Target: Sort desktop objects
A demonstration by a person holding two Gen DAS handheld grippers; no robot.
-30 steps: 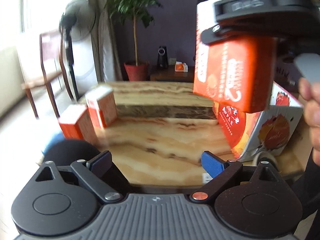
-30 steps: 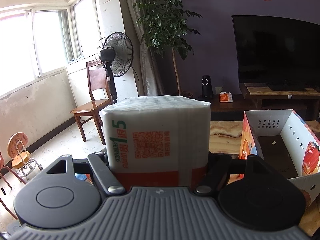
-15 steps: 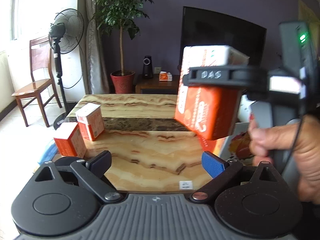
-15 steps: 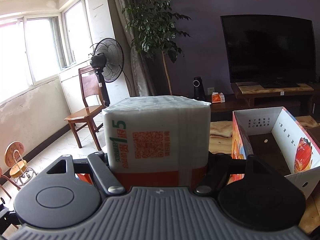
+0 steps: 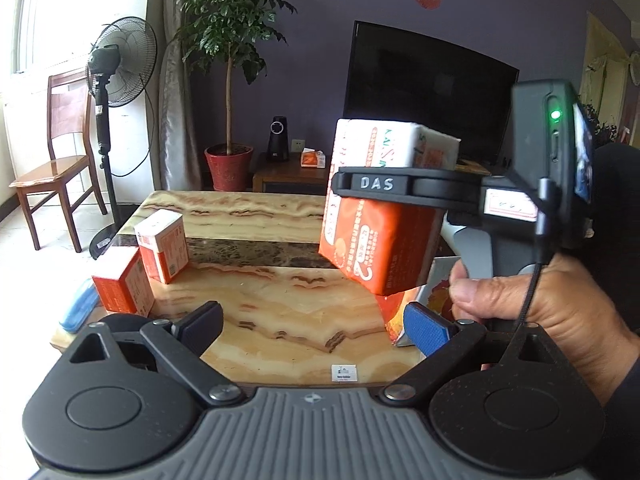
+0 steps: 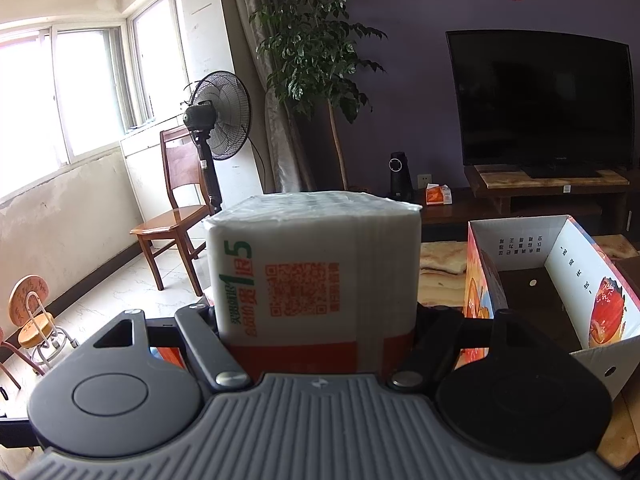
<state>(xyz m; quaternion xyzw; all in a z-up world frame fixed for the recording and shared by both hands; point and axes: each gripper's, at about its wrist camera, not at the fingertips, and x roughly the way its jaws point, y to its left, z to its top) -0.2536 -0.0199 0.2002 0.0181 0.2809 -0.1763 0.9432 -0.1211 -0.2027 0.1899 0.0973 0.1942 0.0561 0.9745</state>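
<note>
My right gripper (image 6: 316, 320) is shut on an orange and white tissue pack (image 6: 316, 272), which fills the gap between its jaws. In the left wrist view the same tissue pack (image 5: 380, 224) hangs tilted in the air above the right side of the marble table (image 5: 272, 304), with a person's hand (image 5: 560, 312) on the gripper's handle. Just right of the pack stands an open printed cardboard box (image 6: 560, 280). My left gripper (image 5: 314, 326) is open over the table's near edge, nothing between its blue pads. Two small orange and white boxes (image 5: 162, 246) (image 5: 122, 286) stand at the table's left.
A blue object (image 5: 78, 308) lies at the table's left edge beside the nearer small box. Beyond the table are a standing fan (image 5: 120, 64), a wooden chair (image 5: 56, 168), a potted plant (image 5: 228, 160) and a television (image 5: 428, 96) on a low stand.
My left gripper has risen and drawn back, so more of the table and room shows. The right gripper keeps the tissue pack held the same way.
</note>
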